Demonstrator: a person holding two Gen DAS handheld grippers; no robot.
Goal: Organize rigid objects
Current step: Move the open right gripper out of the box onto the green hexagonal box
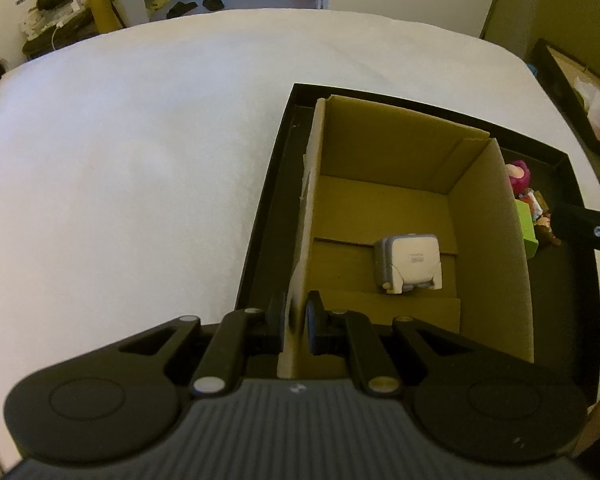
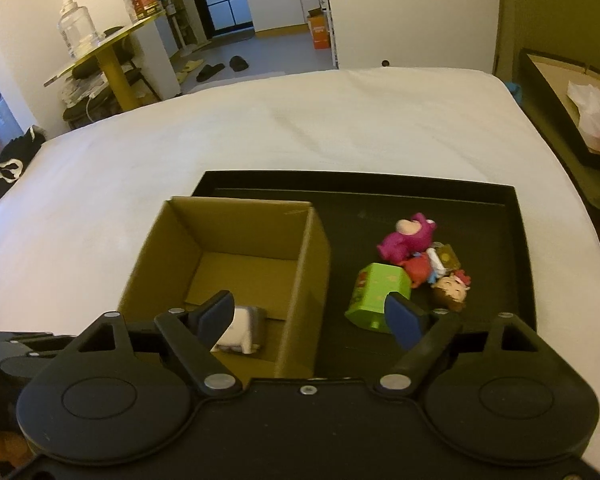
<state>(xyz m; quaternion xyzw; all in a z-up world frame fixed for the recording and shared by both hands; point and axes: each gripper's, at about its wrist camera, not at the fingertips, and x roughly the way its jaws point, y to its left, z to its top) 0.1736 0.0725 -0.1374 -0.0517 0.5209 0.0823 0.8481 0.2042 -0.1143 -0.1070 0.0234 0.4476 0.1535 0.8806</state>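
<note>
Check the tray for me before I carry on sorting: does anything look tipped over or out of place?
The green box lies tilted on the black tray against the heaped toys. The white toy sits alone in the cardboard box.

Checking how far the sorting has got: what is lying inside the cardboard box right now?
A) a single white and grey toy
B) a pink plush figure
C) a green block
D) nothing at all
A: the cardboard box holds only a white and grey toy, while the green block and pink figure lie outside it on the black tray.
</note>
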